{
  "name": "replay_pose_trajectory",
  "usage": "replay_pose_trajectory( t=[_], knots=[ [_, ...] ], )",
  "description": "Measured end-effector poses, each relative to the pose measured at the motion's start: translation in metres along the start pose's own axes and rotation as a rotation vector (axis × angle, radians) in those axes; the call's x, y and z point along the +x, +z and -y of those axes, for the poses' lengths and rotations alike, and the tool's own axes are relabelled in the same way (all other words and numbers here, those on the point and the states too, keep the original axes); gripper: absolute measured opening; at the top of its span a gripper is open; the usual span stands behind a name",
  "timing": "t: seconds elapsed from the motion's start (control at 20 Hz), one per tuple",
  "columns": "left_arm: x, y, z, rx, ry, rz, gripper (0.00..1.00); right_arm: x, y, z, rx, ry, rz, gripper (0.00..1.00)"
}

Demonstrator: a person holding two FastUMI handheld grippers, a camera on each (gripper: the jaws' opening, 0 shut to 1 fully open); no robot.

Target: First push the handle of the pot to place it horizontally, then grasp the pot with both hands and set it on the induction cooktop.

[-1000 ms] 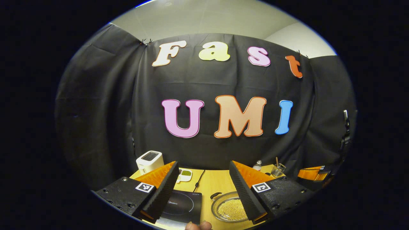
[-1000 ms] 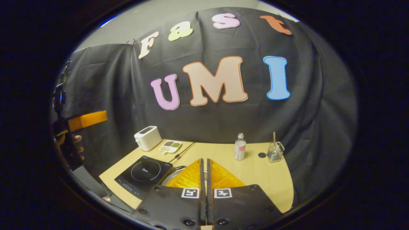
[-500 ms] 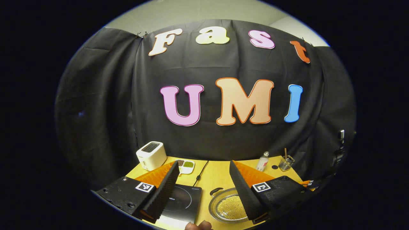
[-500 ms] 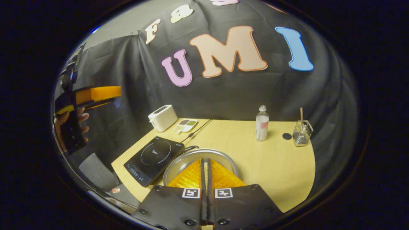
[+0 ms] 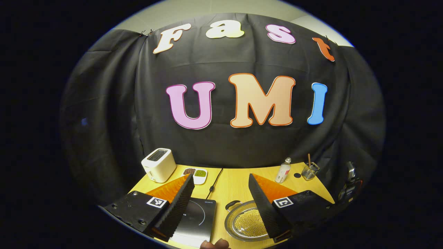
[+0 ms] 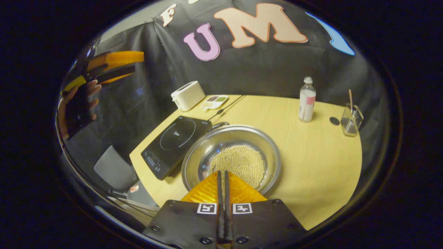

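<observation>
The wide, shallow stainless-steel pot (image 6: 231, 159) sits on the pale wooden desk (image 6: 318, 166) just right of the flat black induction cooktop (image 6: 176, 138), its floor covered with small yellowish beans (image 6: 238, 163). Your right claw (image 6: 223, 176) hovers above the near rim with its fingers pressed together on nothing; your left claw (image 5: 218, 193) is held high and spread wide, also empty. Expect a rigid, smooth and probably slippery metal shell, made heavier by the loose beans, which will likely roll if you tilt it. The dark loop handle (image 6: 219, 124) at the far rim, beside the cooktop, is the part to push. For the lift, take opposite sides of the rim or handles and keep the pot level.
</observation>
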State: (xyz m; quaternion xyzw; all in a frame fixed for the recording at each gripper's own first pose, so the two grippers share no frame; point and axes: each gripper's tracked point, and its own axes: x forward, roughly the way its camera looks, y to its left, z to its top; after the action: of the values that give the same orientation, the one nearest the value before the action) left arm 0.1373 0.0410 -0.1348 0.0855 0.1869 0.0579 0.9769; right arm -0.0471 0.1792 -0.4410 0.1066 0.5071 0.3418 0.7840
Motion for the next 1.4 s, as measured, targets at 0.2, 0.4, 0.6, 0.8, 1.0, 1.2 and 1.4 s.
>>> replay_pose_trajectory(
  t=[0.2,0.4,0.6,0.8,1.0,1.2,1.4],
  knots=[
    [0.005,-0.006,0.004,0.013,-0.013,-0.021,0.96,0.019,-0.045,-0.003,0.048,0.043,-0.103,0.03],
    [0.006,-0.011,0.003,0.013,-0.013,-0.036,0.96,0.022,-0.074,-0.01,0.091,0.113,-0.177,0.0],
    [0.007,-0.013,0.005,0.008,-0.019,-0.039,0.96,0.025,-0.101,-0.007,0.055,0.121,-0.254,0.03],
    [0.006,-0.015,0.006,0.017,-0.02,-0.039,0.96,0.025,-0.118,-0.001,0.017,0.11,-0.303,0.03],
    [0.003,-0.017,0.005,0.012,-0.012,-0.039,0.96,0.026,-0.119,0.01,0.025,0.063,-0.29,0.02],
    [0.001,-0.02,0.005,0.006,-0.007,-0.045,0.96,0.027,-0.108,0.035,0.056,0.0,-0.272,0.02],
    [-0.002,-0.022,0.005,-0.001,-0.005,-0.044,0.96,0.025,-0.104,0.055,0.063,-0.044,-0.258,0.02]
  ],
)
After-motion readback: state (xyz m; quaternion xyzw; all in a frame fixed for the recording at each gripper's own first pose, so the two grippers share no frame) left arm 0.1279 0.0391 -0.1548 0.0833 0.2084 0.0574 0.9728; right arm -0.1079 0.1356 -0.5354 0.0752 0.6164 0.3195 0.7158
